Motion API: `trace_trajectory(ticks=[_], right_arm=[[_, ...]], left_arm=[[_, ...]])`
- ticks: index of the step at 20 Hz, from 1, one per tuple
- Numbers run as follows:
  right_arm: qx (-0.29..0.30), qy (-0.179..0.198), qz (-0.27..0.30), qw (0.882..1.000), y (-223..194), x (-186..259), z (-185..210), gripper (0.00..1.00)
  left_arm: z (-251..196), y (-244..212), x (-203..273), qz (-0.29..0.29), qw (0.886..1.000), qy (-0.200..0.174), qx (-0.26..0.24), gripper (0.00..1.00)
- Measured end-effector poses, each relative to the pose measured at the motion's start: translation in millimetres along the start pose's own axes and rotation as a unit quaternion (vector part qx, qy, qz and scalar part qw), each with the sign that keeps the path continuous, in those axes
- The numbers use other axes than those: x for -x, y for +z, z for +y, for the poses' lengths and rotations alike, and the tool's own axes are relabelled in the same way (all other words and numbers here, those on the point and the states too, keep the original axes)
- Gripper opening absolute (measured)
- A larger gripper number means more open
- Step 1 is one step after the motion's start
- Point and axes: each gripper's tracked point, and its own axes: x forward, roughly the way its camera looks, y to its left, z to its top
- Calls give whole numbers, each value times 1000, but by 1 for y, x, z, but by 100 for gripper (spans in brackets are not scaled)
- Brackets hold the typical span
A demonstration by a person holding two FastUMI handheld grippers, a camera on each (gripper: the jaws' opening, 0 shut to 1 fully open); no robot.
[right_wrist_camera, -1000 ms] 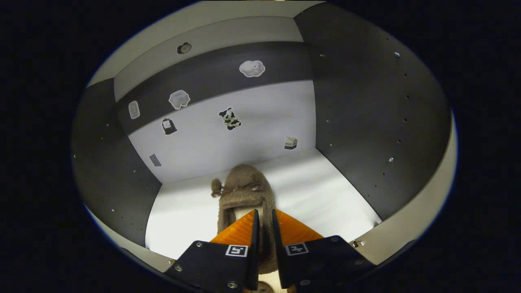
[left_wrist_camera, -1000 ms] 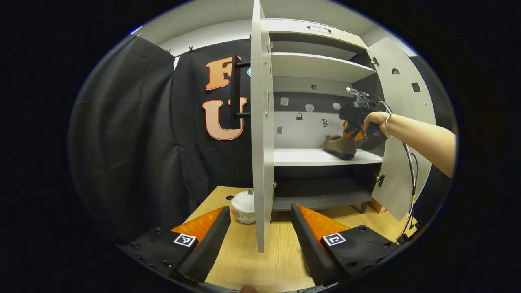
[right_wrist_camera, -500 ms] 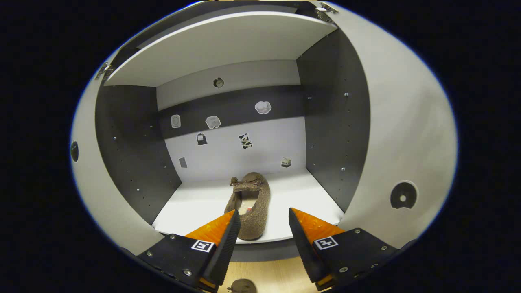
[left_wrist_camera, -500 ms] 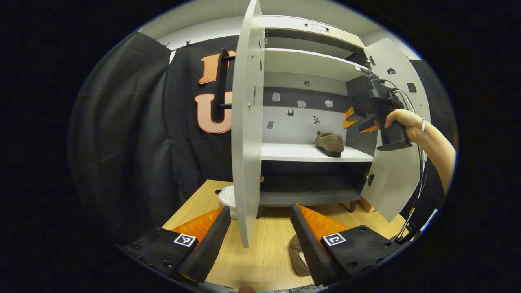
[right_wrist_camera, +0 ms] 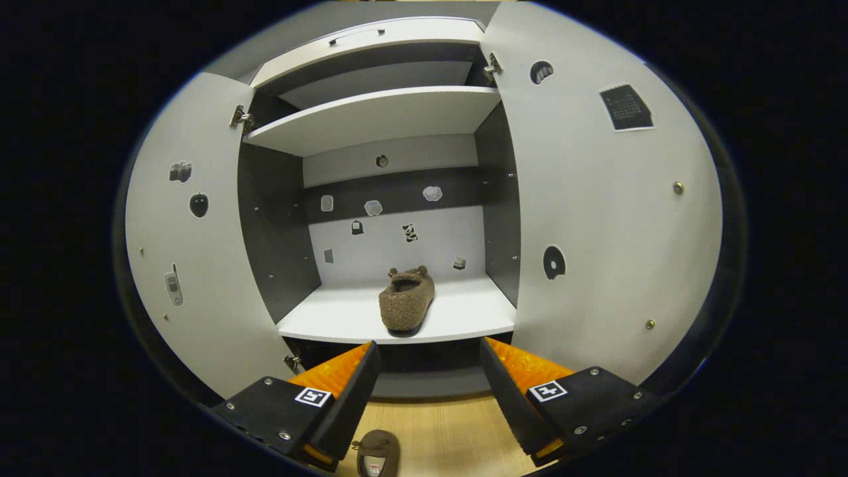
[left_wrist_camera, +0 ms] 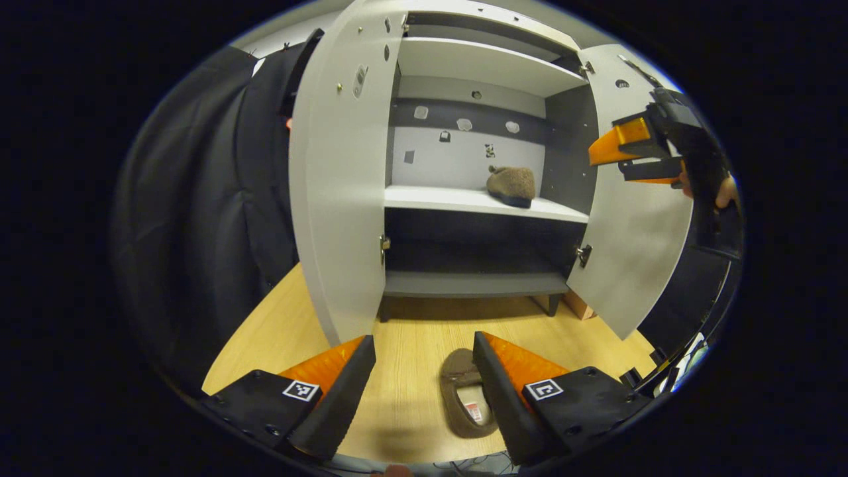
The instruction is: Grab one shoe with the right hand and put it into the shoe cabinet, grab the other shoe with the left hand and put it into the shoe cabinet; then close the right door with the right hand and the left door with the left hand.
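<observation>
Evenly and rather brightly lit from above, with pale sheen on the middle shelf (right_wrist_camera: 457, 311) of the shoe cabinet (left_wrist_camera: 560, 139) ahead of the right gripper (right_wrist_camera: 427, 391). Deep shade under that shelf, and a soft shadow under the slipper (right_wrist_camera: 405, 301). Strong fisheye bending of both open doors (right_wrist_camera: 609, 218) near the edges. Mostly sharp; slight blur low down, close to the left gripper (left_wrist_camera: 424, 387).

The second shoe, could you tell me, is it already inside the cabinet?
No, the second shoe lies on the wooden floor before the open cabinet.
</observation>
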Motion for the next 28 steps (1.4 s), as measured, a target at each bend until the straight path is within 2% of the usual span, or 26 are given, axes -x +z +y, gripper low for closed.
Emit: trace_trajectory(ticks=[8,12,20,22,23,24,25,26,27,28], right_arm=[[58,-22,-30,998,-13,69,-35,93],[62,-29,-46,997,-9,90,-50,93],[37,-27,-22,999,-30,103,-72,93],[32,-28,-15,999,-34,104,-77,93],[29,-28,-13,999,-35,105,-78,93],[28,-28,-13,999,-36,106,-80,93],[28,-28,-14,999,-35,106,-81,93],[28,-29,-15,999,-35,107,-83,93],[28,-29,-16,999,-35,108,-83,93],[27,-26,-16,999,-35,108,-82,93]], left_arm=[[-20,-95,-44,106,994,-9,3,98],[-23,-138,-63,154,988,-7,-7,98],[-30,-199,-88,237,971,-21,39,95],[-32,-206,-90,248,967,-20,53,81],[-35,-205,-91,249,966,-23,60,68],[-38,-206,-92,250,966,-29,63,67],[-42,-205,-94,256,964,-32,65,53],[-40,-207,-93,272,960,-21,58,45],[-36,-210,-93,291,956,-11,45,28],[-35,-210,-92,306,951,-6,36,27]])
